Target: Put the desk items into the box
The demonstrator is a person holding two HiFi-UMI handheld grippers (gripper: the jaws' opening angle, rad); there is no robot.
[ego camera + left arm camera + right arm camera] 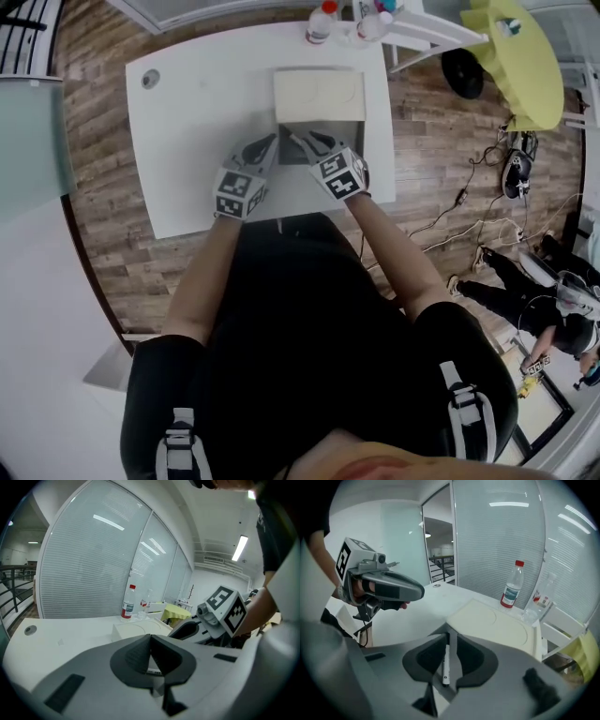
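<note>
An open box stands on the white table (187, 141), its cream lid (319, 94) laid back and the grey inside (328, 141) showing. Both grippers reach over its near edge. My left gripper (274, 142) has its tips touching (150, 637) and grips nothing that I can see. My right gripper (296, 139) points into the box. In the right gripper view a thin white-and-black pen (445, 665) lies in the slot of the right gripper (451, 637). The slot looks wider than the pen, with a dark gap beside it. The lid (492, 625) lies just ahead.
Water bottles (321, 23) stand at the table's far edge behind the box; one bottle (512, 591) is close past the lid. A round cable hole (150, 79) sits at the far left corner. A yellow-covered table (520, 56) and cables lie to the right on the wooden floor.
</note>
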